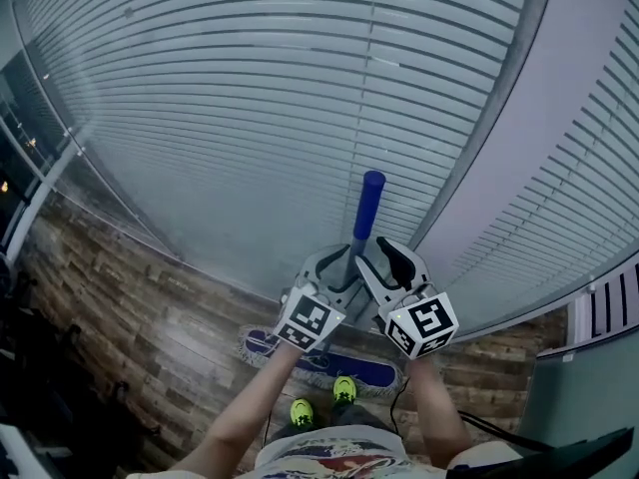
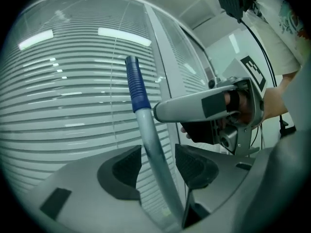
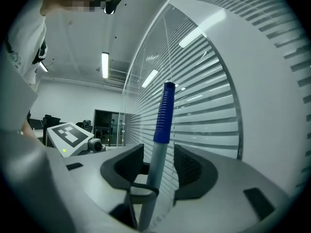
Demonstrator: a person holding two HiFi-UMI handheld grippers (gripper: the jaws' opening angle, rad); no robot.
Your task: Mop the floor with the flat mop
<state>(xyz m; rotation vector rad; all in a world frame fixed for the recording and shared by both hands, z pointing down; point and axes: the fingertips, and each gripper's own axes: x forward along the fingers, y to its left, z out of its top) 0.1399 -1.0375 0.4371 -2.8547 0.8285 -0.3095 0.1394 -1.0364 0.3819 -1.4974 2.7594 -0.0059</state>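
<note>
No legible text; shirt print (image 1: pixel 329 459) possibly lettered, too blurred to read.

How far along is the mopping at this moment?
Done: nothing provable; the wood floor shows no clear wet track. In hand: the mop handle stands between the open jaws of left gripper and right gripper, ungripped; mop head lies flat by the shoes. Left: likely grip and mop.

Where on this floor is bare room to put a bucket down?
Bare floor lies left of the mop head, between the glass wall and the dark clutter at the far left. It is crowded around the shoes, where the mop head and cable lie, and at the right by the grey furniture.
</note>
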